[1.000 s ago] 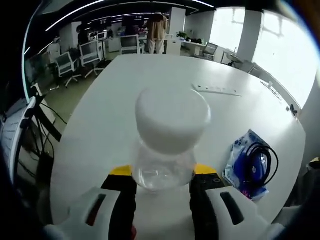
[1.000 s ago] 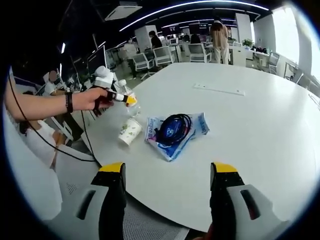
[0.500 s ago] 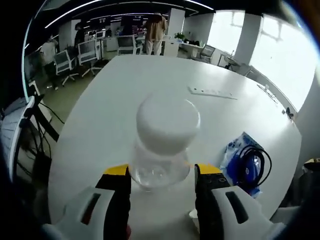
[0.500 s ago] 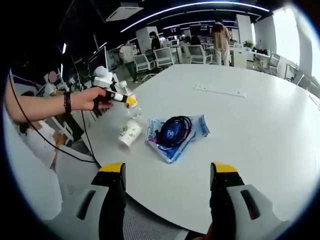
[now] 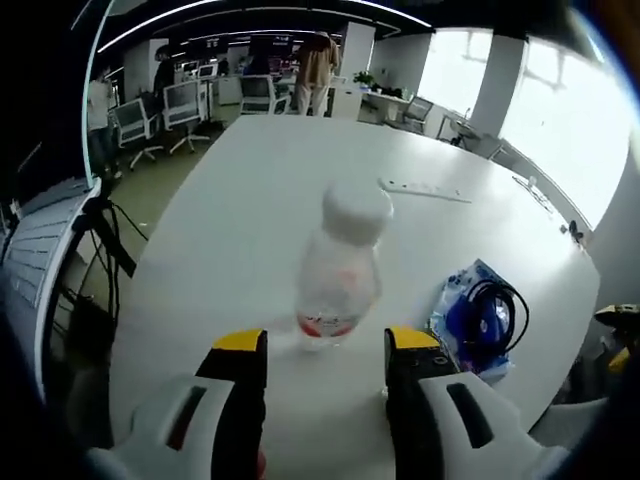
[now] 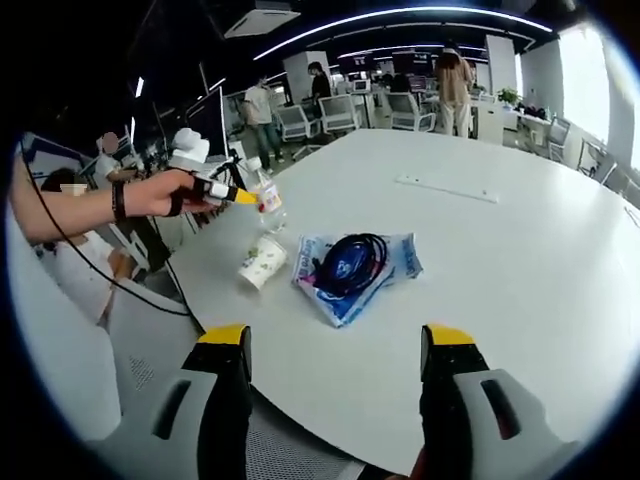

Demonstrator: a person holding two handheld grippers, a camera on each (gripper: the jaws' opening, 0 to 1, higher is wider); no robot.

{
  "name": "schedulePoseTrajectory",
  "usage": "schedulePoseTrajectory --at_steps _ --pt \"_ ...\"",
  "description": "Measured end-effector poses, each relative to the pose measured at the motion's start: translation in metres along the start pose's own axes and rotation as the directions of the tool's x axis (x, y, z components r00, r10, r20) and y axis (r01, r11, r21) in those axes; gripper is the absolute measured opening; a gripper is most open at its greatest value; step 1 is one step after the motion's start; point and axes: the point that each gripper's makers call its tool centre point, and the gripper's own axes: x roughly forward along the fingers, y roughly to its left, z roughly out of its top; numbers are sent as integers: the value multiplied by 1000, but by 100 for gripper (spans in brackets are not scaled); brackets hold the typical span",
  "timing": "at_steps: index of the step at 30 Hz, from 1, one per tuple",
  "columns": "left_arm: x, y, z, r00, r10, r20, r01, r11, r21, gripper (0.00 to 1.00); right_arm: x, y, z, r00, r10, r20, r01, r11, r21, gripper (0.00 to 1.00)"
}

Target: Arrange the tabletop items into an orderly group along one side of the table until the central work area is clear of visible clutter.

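A clear plastic bottle (image 5: 338, 275) with a white cap and a red label stands upright on the white table (image 5: 250, 200), just ahead of my left gripper (image 5: 325, 345). The jaws stand open, wider than the bottle, and do not touch it. In the right gripper view the same bottle (image 6: 266, 198) stands near the table's left edge, with the hand-held left gripper (image 6: 240, 196) beside it. A paper cup (image 6: 262, 263) lies on its side next to a blue bag with a coiled black cable (image 6: 350, 268). My right gripper (image 6: 337, 340) hangs open over the near table edge, with nothing between its jaws.
A white power strip (image 6: 447, 188) lies further across the table, also seen as the power strip (image 5: 422, 188). The blue bag with the cable (image 5: 478, 318) lies right of the bottle. Office chairs, desks and people stand beyond the table. A person's forearm (image 6: 70, 212) reaches in from the left.
The bottle was gripped close between the left jaws; now it stands free on the table and the left gripper has drawn back from it. The right gripper has barely moved.
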Motion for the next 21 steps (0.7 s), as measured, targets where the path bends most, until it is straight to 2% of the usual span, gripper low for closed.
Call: schedulePoseTrajectory --at_steps 10,14,21 --pt "-16 -4 -11 1000 -26 -4 26 999 32 45 -1 -11 7 1000 -4 6 4 999 -36 68" --pt "-20 -15 -16 997 -72 -3 72 997 34 42 2 -9 5 1000 0 8 0 999 -35 68" --pt "-29 -31 -23 995 -98 -5 98 992 85 44 7 -3 1 1000 20 -4 -20 998 -52 68"
